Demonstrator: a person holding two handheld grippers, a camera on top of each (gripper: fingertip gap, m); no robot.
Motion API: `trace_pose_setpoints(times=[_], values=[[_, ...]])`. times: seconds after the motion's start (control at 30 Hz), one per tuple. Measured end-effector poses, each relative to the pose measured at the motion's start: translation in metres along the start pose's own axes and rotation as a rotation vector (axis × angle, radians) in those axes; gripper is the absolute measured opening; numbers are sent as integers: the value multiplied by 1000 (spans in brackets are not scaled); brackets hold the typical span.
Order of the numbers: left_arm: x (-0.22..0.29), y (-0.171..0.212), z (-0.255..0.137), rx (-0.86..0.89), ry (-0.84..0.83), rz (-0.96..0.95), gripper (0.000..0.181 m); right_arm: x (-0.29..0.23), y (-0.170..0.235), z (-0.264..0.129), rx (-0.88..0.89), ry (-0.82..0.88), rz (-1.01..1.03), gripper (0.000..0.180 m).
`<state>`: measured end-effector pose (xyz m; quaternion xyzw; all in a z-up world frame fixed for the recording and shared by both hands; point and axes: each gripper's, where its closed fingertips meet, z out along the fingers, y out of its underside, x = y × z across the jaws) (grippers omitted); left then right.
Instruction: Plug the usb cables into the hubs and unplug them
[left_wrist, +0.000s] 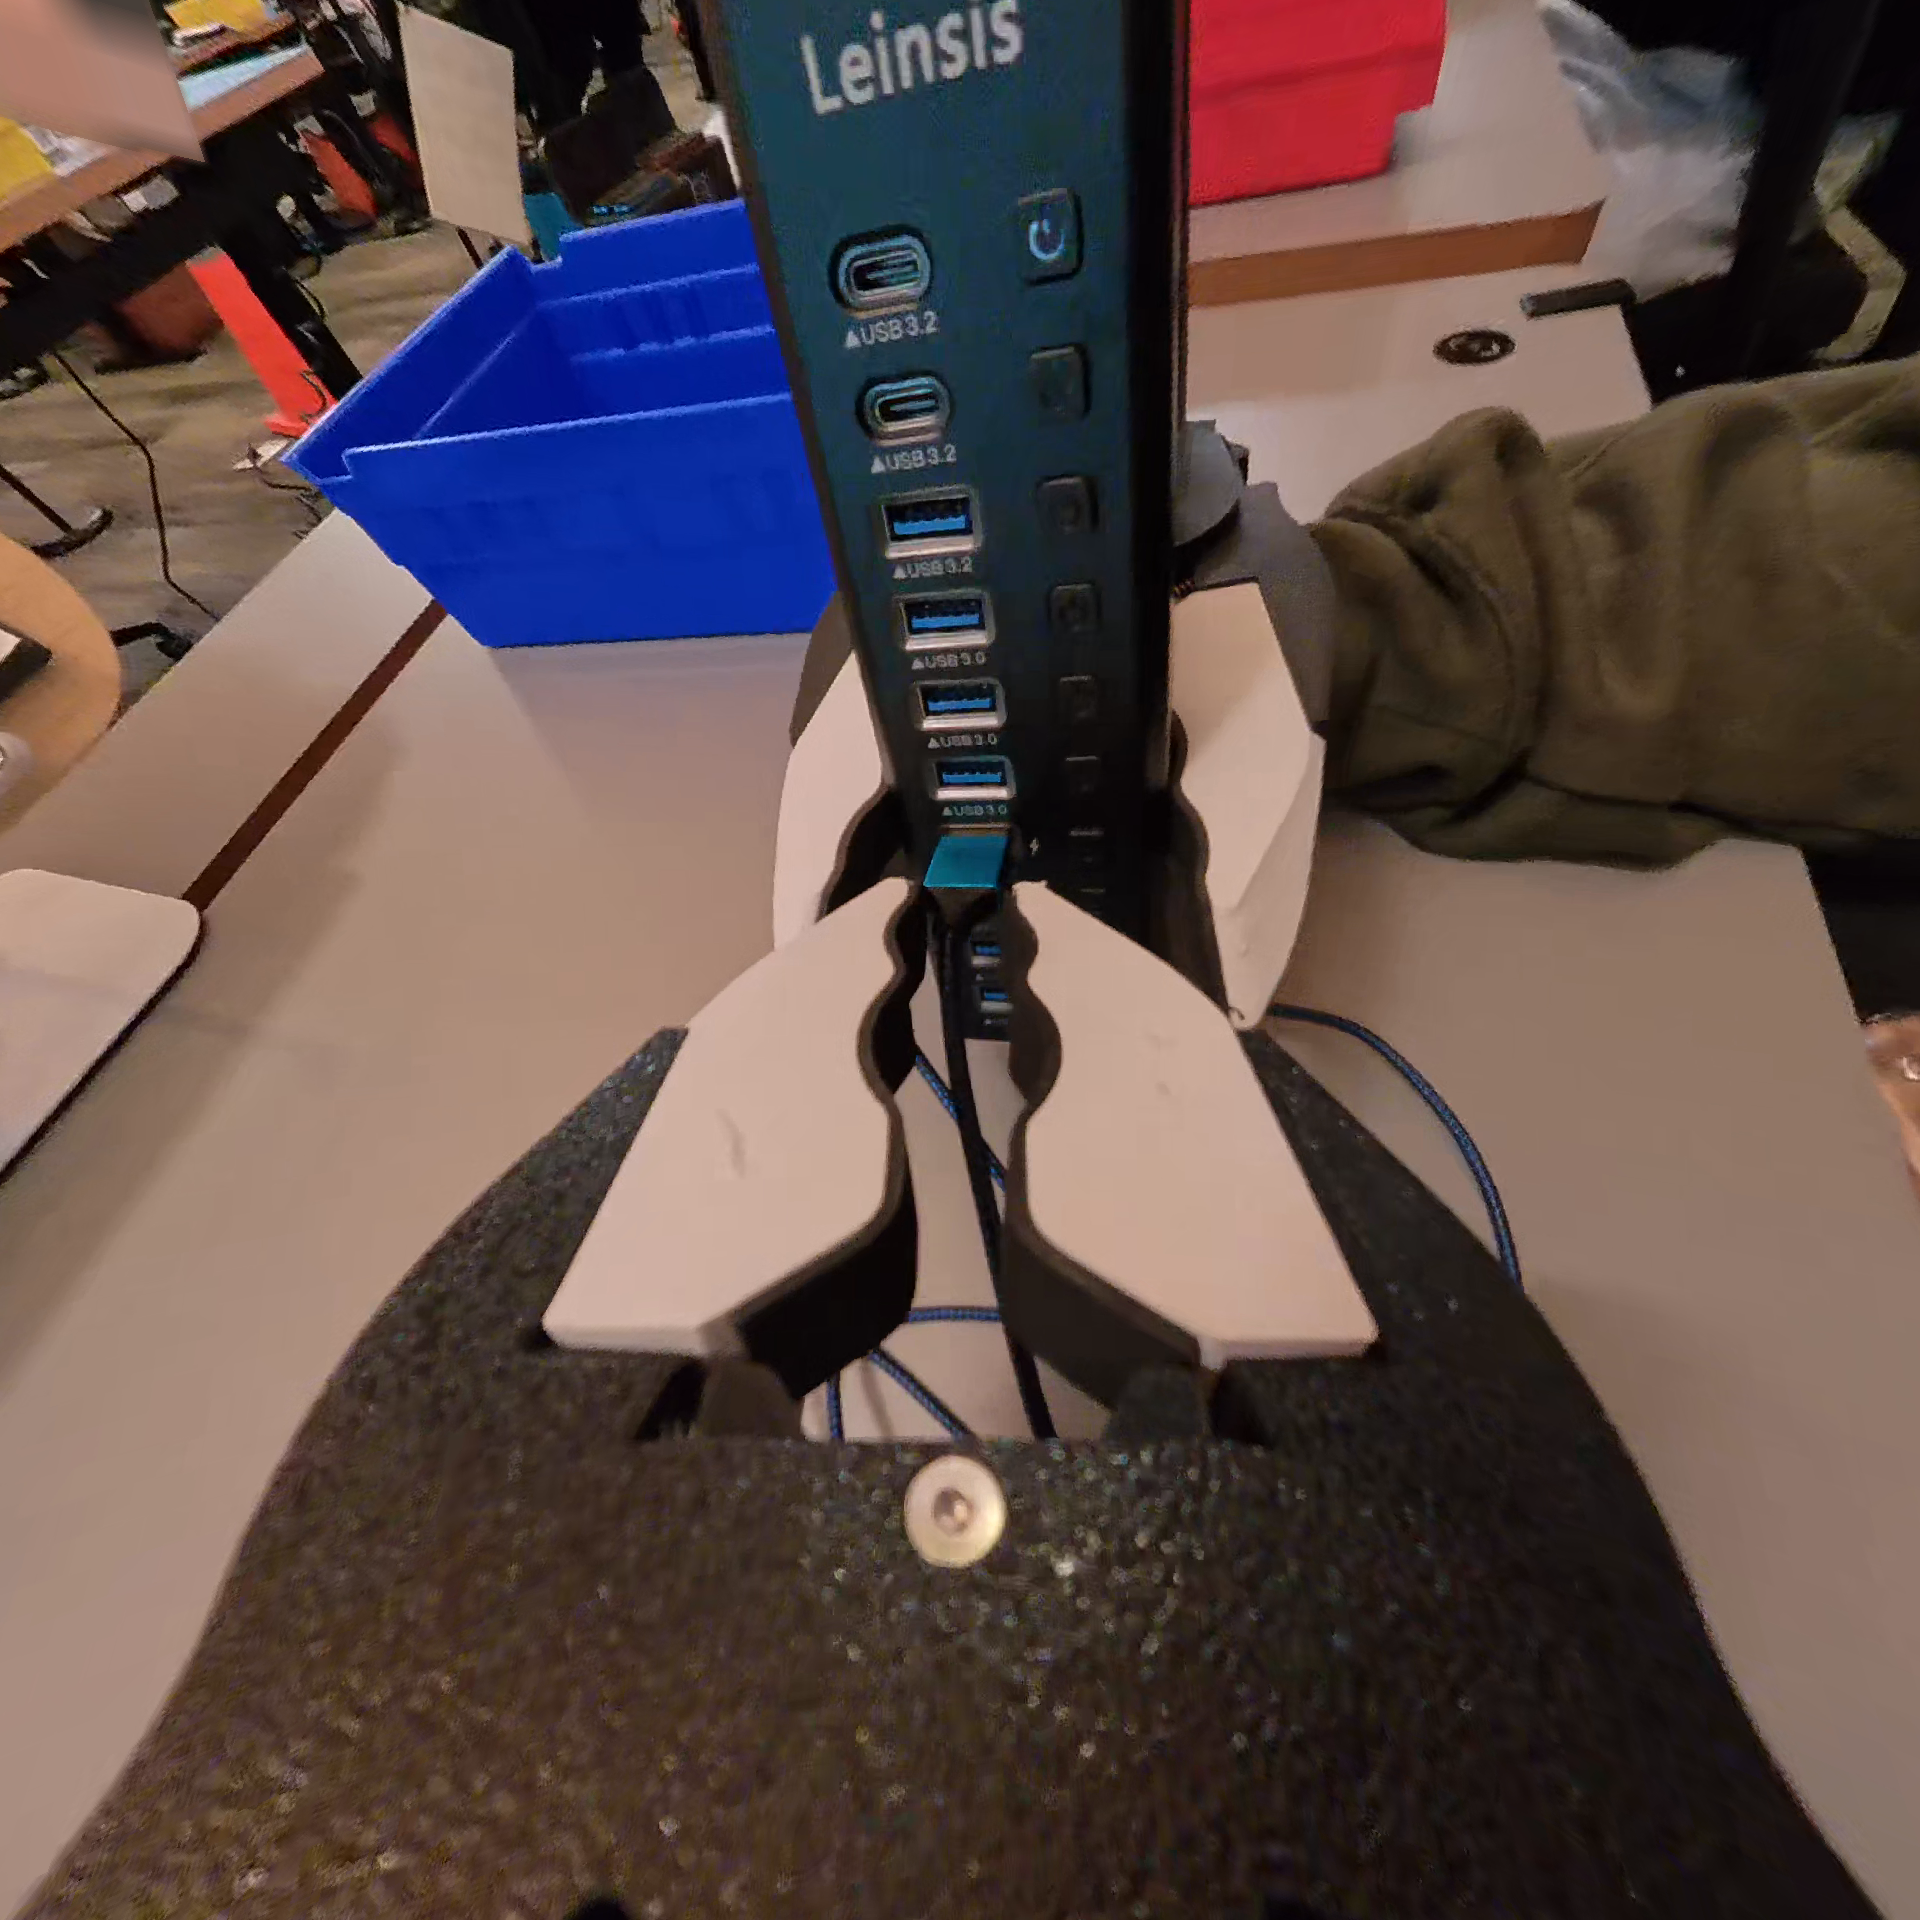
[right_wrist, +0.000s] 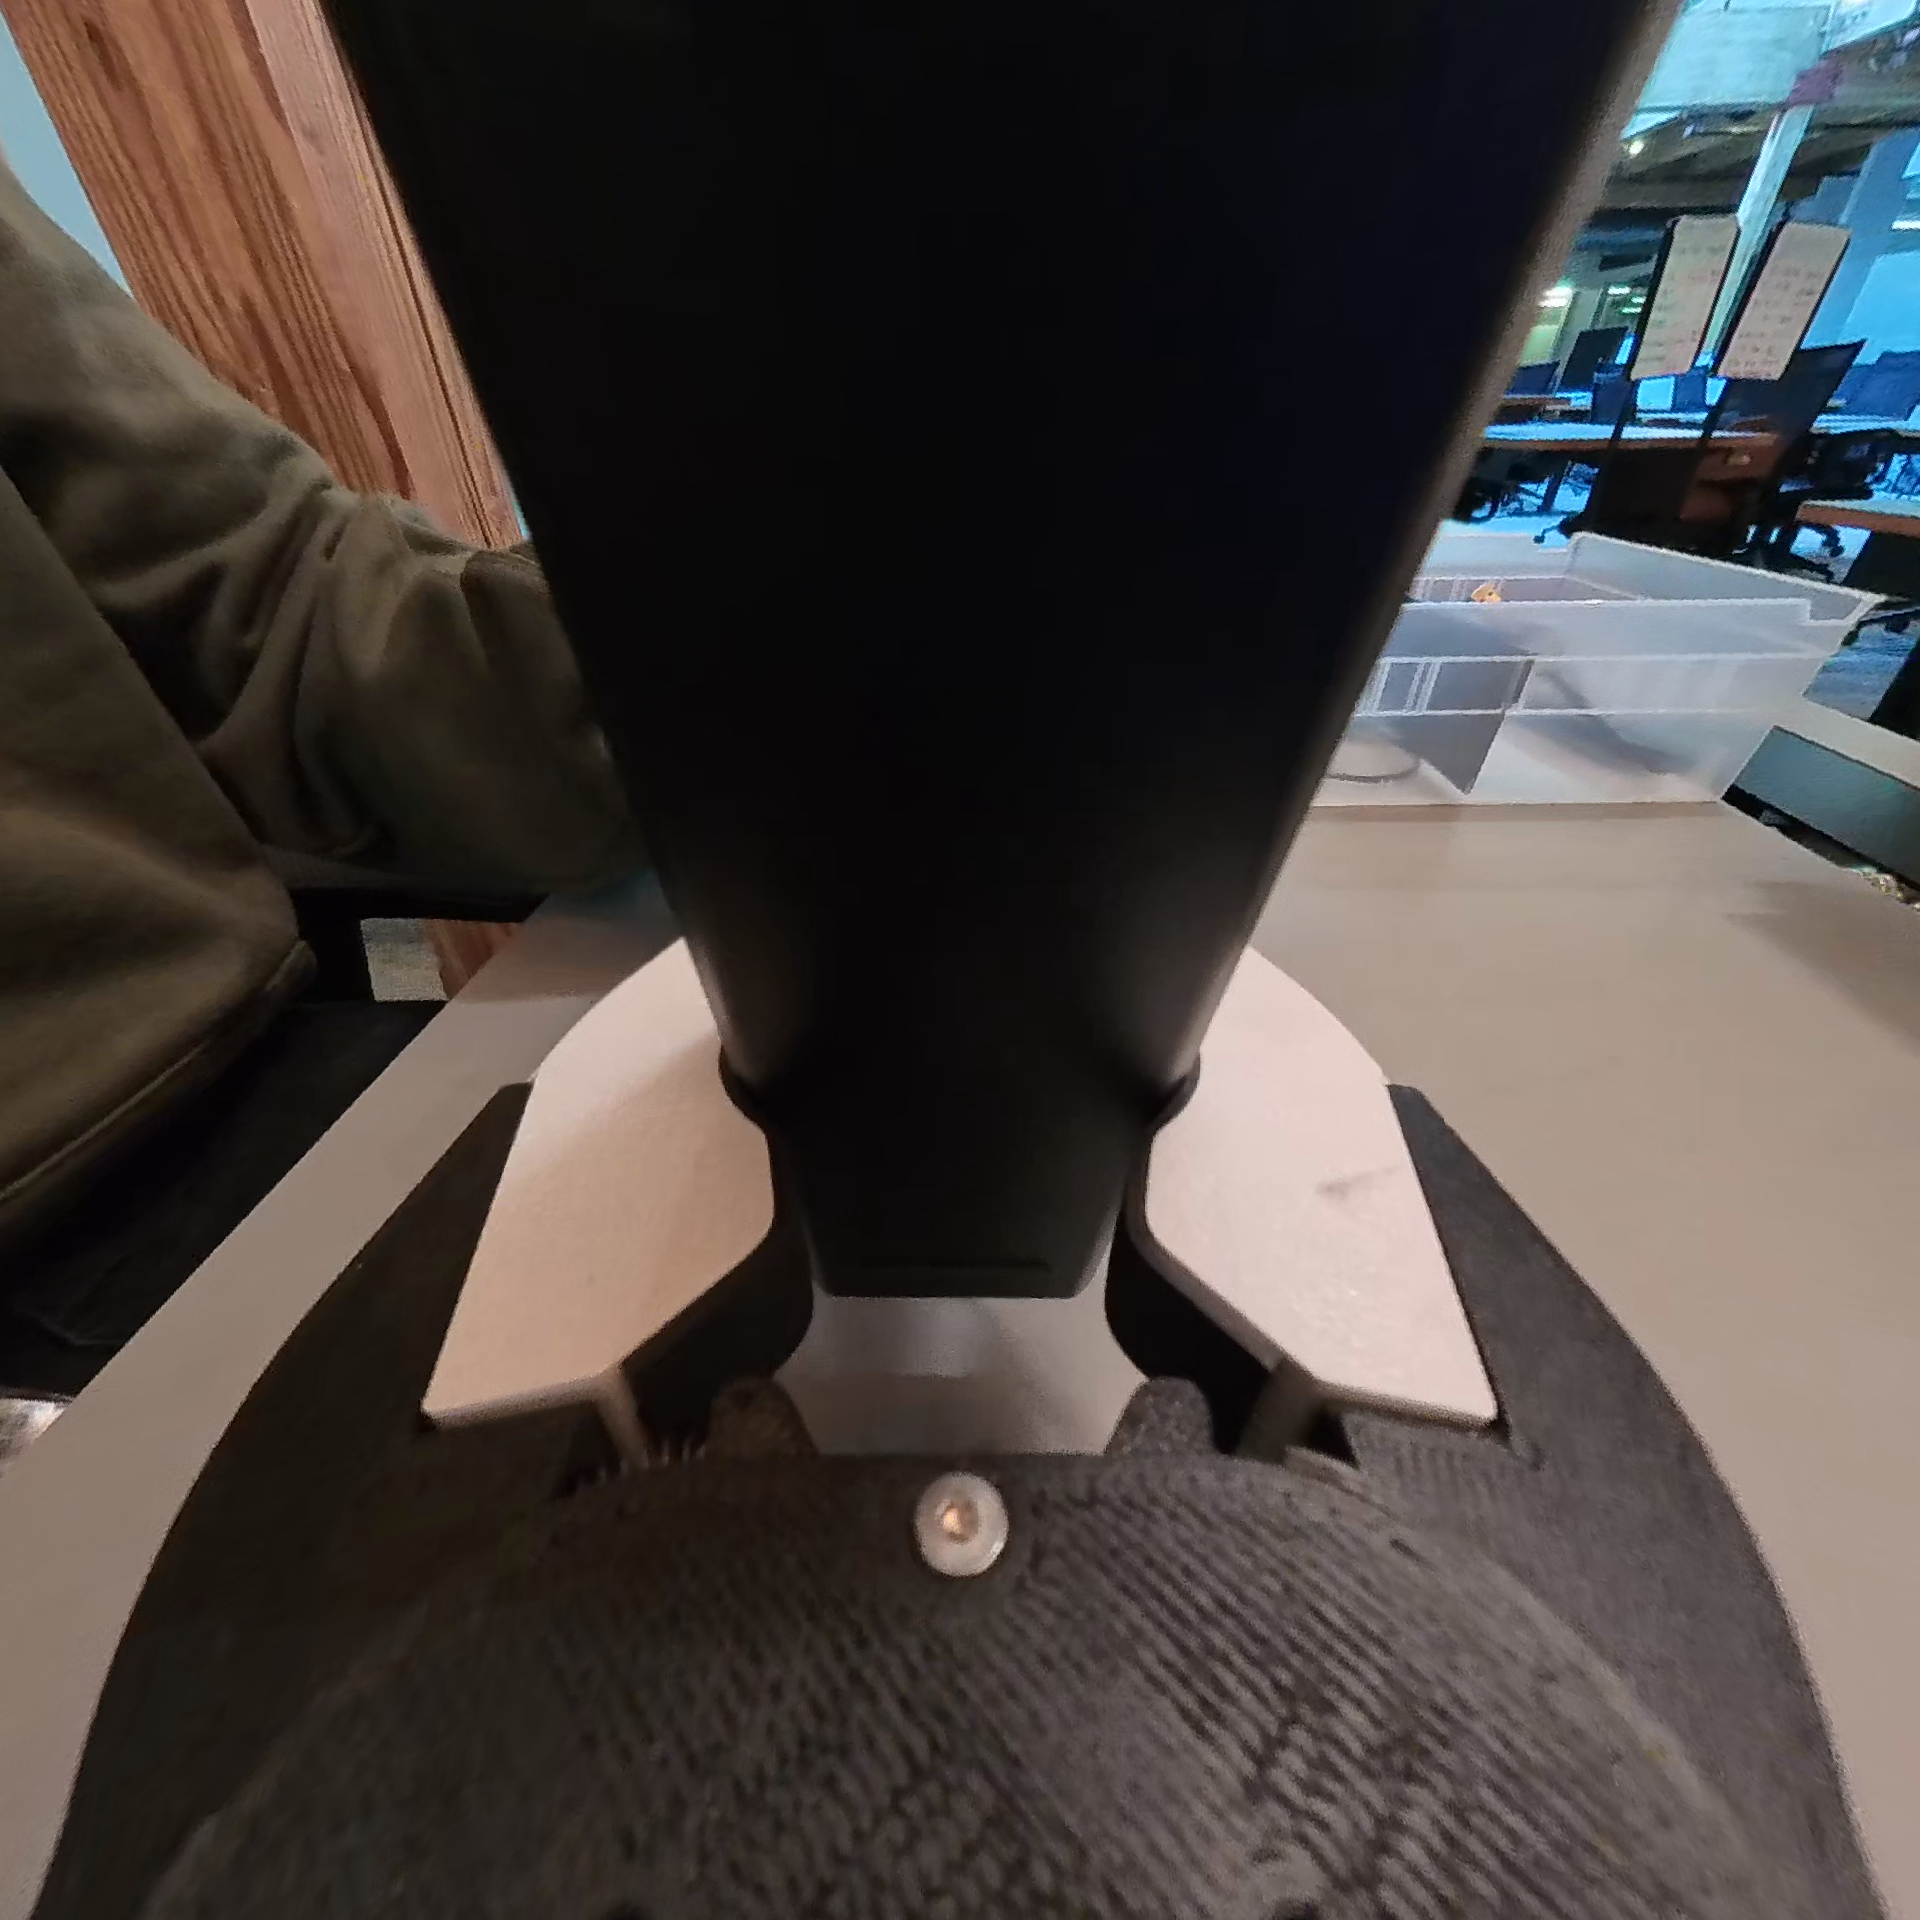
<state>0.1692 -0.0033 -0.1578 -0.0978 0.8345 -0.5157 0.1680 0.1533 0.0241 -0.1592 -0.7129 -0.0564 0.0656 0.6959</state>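
A tall black USB hub (left_wrist: 966, 416) stands upright on the grey table (left_wrist: 468, 935), its column of ports facing the left wrist view. A blue USB plug (left_wrist: 966, 862) sits in a lower port, and its dark cable (left_wrist: 971, 1091) runs back between my left fingers. My left gripper (left_wrist: 966, 891) is closed narrowly, with its tips on the rear of that plug. My right gripper (right_wrist: 956, 1081) is shut on the hub's lower body (right_wrist: 956, 623) from behind; its white fingers (left_wrist: 1257, 790) show on both sides of the hub. A blue braided cable (left_wrist: 1455, 1122) lies loose on the table.
A blue bin (left_wrist: 582, 499) stands behind the hub on the left, and a red bin (left_wrist: 1309, 94) is farther back. An olive sleeve (left_wrist: 1621, 623) reaches in from the right. A clear plastic bin (right_wrist: 1621, 675) sits on the table. A wooden post (right_wrist: 260, 260) stands nearby. My left and right fingertips are right by each other.
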Motion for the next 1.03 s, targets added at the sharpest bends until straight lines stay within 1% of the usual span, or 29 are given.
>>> trace_pose_setpoints(times=[0.1,0.33,0.4,0.53,0.63,0.73,0.8,0.93,0.97,1.03], values=[[1,0,0,4,19,-11,12,-2,0,0,-3,-15,3,71],[2,15,-2,-87,59,-36,12,-3,11,8,-89,-17,-4,71],[2,14,1,-45,34,-48,13,-3,6,5,-51,-29,10,71],[-1,8,-1,25,12,-115,15,0,6,5,-49,-21,26,71],[-11,-9,-18,115,-62,-143,22,2,4,3,-30,-4,27,71],[-35,-20,-56,181,-168,-187,24,6,2,1,-20,12,47,71],[-59,-15,-90,175,-273,-210,22,9,1,0,-6,29,60,71],[-134,32,-186,21,-644,-309,12,11,-2,-3,21,41,69,71],[-150,49,-210,-40,-710,-366,12,11,-2,-3,18,40,69,71],[-174,89,-247,-199,-750,-474,17,10,0,-1,3,28,65,71]])
